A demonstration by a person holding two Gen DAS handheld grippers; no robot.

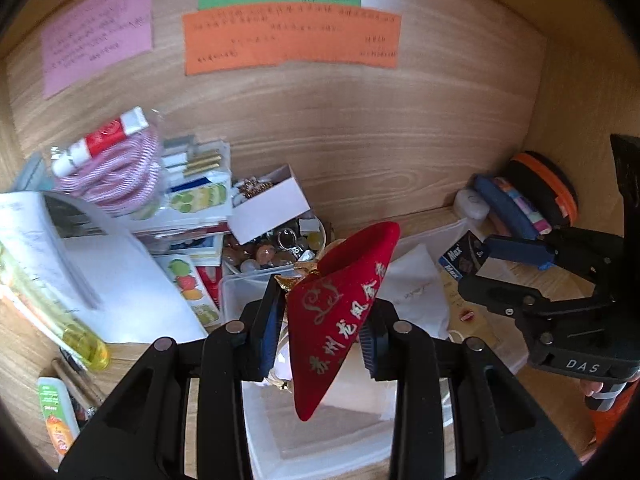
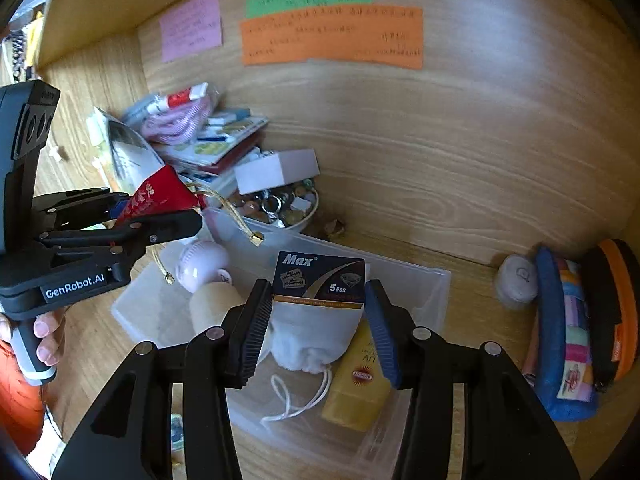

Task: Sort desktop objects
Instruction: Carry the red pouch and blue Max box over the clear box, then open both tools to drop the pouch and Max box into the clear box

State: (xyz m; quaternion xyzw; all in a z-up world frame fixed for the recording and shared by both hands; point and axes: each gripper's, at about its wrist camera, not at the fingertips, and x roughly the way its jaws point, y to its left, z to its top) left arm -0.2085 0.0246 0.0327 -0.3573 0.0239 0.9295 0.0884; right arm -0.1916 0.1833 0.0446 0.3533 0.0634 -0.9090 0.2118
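The red pouch (image 1: 340, 304) with gold lettering sits clamped in the left gripper (image 1: 320, 332), held above the clear plastic bin (image 1: 320, 452). The right wrist view shows what the left cannot: the pouch's gold cord (image 2: 236, 216) dangling toward the bin, and the bin's contents, namely a white drawstring bag (image 2: 316, 336), a yellow tube (image 2: 360, 384), a pale pink ball (image 2: 202, 262) and a beige roll (image 2: 214, 304). In that view the right gripper (image 2: 318, 320) is closed on the dark blue "Max" box (image 2: 320, 278), over the bin (image 2: 416, 288). The left wrist view shows that box (image 1: 460, 260) only small, at the tips of the right gripper (image 1: 480, 264).

The left view alone shows a yellow lighter (image 1: 86, 344), a small green-labelled bottle (image 1: 56, 416) and fruit sticker sheets (image 1: 188, 284) on the tabletop (image 1: 24, 344). Both views show the bowl of beads and rings (image 2: 280, 206), with a white box (image 2: 276, 170) resting on it, the pile of papers topped by a pink coiled cord (image 1: 116, 176), and the coloured notes (image 2: 332, 36) on the wooden back wall. The blue pencil case (image 2: 560, 336) and the black-and-orange case (image 2: 616, 312) stand to the right.
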